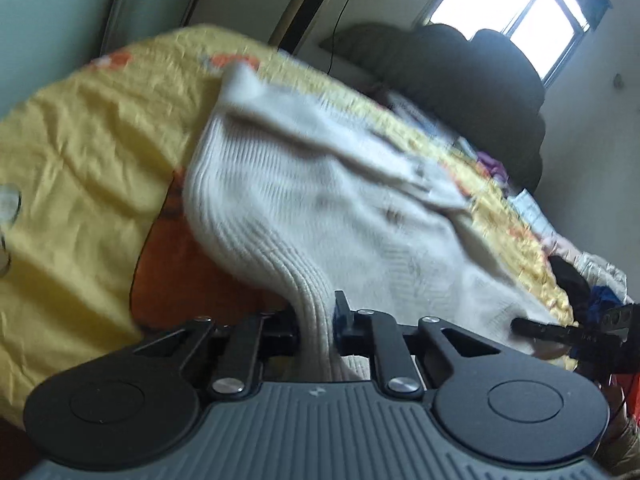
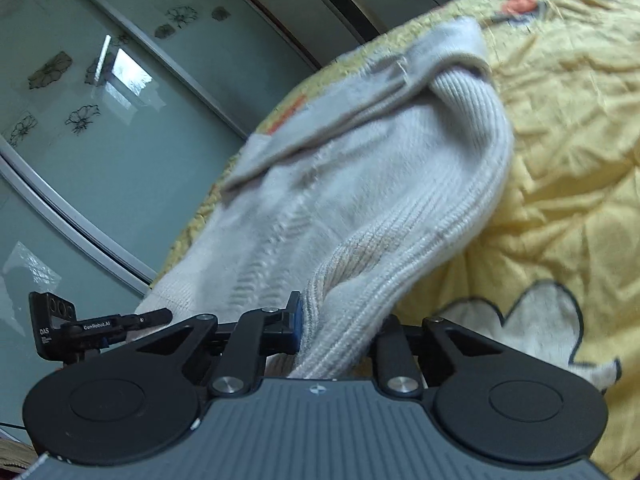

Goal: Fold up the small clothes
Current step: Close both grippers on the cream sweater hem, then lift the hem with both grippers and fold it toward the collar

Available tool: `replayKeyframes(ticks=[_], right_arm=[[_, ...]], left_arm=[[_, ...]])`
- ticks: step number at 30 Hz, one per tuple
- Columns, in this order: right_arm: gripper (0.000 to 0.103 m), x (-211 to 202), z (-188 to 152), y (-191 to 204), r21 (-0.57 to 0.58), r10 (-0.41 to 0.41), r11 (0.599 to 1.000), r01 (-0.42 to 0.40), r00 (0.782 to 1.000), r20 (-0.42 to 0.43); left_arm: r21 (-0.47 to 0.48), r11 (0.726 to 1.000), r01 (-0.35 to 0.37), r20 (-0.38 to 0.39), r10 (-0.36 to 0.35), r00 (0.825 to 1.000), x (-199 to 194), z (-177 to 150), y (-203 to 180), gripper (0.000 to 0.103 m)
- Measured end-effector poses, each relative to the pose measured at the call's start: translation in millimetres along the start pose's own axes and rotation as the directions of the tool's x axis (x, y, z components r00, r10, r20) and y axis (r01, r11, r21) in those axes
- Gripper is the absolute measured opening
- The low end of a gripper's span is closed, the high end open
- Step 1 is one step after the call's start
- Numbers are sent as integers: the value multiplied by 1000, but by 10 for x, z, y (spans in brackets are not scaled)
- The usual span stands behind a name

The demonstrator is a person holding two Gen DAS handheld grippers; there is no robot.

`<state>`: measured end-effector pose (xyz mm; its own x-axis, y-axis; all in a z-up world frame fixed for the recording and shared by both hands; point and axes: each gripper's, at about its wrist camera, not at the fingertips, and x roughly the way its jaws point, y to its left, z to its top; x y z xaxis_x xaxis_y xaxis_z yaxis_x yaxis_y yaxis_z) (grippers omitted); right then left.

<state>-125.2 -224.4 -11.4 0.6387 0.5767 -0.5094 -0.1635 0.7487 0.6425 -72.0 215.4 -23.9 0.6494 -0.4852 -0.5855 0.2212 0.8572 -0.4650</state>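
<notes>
A white ribbed sock (image 1: 320,208) is held up over a yellow quilted bedspread (image 1: 92,140). My left gripper (image 1: 316,326) is shut on the sock's ribbed cuff edge. In the right wrist view the same sock (image 2: 360,184) stretches away from me, its far end folded over. My right gripper (image 2: 340,332) is shut on the other ribbed edge of the sock. The right gripper also shows at the right edge of the left wrist view (image 1: 560,332), and the left gripper at the left of the right wrist view (image 2: 100,324).
The bedspread (image 2: 560,140) has orange and white cartoon prints. A dark bundle of bedding (image 1: 480,80) lies at the head of the bed under a window (image 1: 516,12). Loose clothes (image 1: 592,280) lie at the bed's right side. Glass sliding doors (image 2: 100,120) stand beside the bed.
</notes>
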Motion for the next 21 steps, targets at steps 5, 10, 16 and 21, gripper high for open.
replayKeyframes(ticks=[5,10,16,21], right_arm=[[20,-24,291,212,-82,18,997,-12,998,66],[20,28,630,310,-145,0,989,22,988,152],[19,185,952,256,-152,-35,986,71,973,227],[19,349,1150,248,-162,-87,978,135,958,274]], left_arm=[[45,999,-29,118,23,993,-17,302,-250,15],[76,994,-80,177,66,982,92,591,-430,15],[60,990,-130,207,115,972,231,898,-470,15],[71,982,-177,225,157,962,373,1096,-512,15]])
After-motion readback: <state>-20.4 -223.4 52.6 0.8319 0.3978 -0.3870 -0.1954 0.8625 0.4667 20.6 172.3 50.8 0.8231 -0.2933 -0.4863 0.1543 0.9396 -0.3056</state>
